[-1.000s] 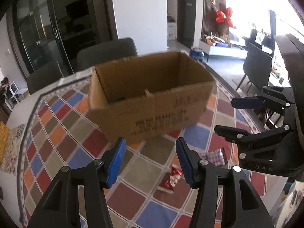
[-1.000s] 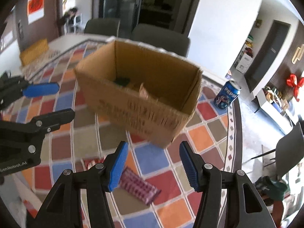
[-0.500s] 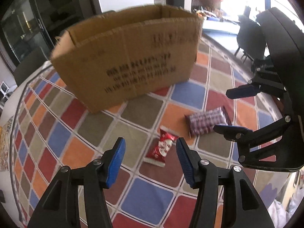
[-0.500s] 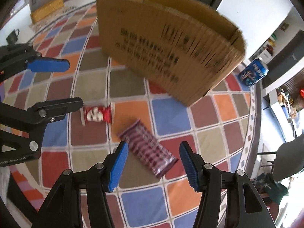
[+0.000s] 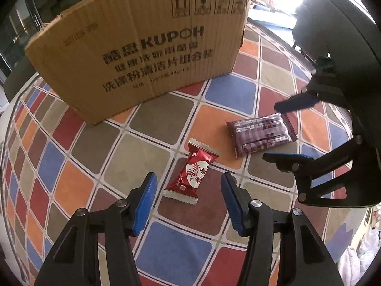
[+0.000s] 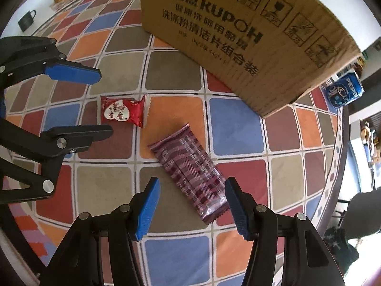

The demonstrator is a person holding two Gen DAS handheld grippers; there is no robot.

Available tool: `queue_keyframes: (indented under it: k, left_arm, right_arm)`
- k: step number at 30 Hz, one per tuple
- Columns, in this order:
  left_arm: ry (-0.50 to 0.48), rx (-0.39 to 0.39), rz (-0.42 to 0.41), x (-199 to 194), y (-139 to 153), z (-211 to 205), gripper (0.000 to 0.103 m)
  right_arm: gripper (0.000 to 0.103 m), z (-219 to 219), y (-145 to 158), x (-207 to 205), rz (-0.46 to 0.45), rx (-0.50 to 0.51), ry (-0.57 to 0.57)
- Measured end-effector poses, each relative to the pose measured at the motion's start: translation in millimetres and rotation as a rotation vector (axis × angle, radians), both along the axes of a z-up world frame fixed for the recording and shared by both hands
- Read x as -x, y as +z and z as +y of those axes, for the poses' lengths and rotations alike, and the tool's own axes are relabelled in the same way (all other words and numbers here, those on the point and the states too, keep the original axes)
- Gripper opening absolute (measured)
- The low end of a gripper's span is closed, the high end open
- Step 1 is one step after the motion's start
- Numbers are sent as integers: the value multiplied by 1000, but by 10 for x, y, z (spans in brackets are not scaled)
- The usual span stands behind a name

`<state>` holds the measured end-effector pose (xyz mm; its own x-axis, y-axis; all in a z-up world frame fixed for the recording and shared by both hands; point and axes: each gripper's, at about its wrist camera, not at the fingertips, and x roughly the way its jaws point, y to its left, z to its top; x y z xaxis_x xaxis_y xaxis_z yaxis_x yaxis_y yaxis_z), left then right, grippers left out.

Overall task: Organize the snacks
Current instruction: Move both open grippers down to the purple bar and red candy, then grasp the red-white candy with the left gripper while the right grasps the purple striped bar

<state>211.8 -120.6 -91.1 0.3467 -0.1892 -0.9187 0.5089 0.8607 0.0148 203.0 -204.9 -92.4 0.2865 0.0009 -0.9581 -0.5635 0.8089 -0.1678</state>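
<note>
Hovering low over the desk (image 5: pixel 166 245), the left hand-held gripper (image 5: pixel 188 205) has its blue pads spread wide with nothing between them; the red snack (image 5: pixel 193 174) lies flat on the checked cloth just ahead of the gap, touching neither pad; the right hand-held gripper (image 6: pixel 191 208) is likewise spread and empty; the purple snack (image 6: pixel 190 169) lies flat on a slant before it, its near end reaching in beside the right pad, though whether it touches that pad cannot be told. In the left wrist view the right hand-held gripper (image 5: pixel 289 131) shows at the right edge, one finger above the purple snack (image 5: pixel 259 133) and one below it; in the right wrist view the left hand-held gripper (image 6: pixel 100 102) shows at the left edge, its fingers either side of the red snack (image 6: pixel 121 112). The two snacks lie near each other, apart; behind both stands the box (image 5: pixel 142 47), upright on the cloth, printed side facing the cameras; past its right corner a blue can (image 6: pixel 345 91) stands near the desk's rim; a dark mug (image 6: pixel 27 20) sits far off to the left.
</note>
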Motion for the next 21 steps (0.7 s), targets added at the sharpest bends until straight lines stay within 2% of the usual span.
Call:
queue_keyframes:
  k: [2, 11, 12, 15, 19, 21]
  left_arm:
    - [0, -3, 8, -17, -35, -10, 55]
    - [-8, 17, 42, -142, -154, -59, 54]
    - [-8, 17, 43, -153, -163, -67, 54]
    - [-3, 24, 50, -192, -219, -111, 54]
    - [17, 43, 59, -253, -259, -123, 53]
    - [22, 50, 59, -275, -273, -126, 48]
  right_arm:
    - [64, 8, -48, -7, -6, 17, 18]
    - [65, 16, -142, -150, 14, -10, 59]
    - [68, 5, -139, -177, 17, -18, 60]
    - [72, -32, -165, -243, 27, -56, 46]
    - [73, -153, -181, -344, 59, -126, -13]
    - [73, -235, -206, -382, 71, -169, -55]
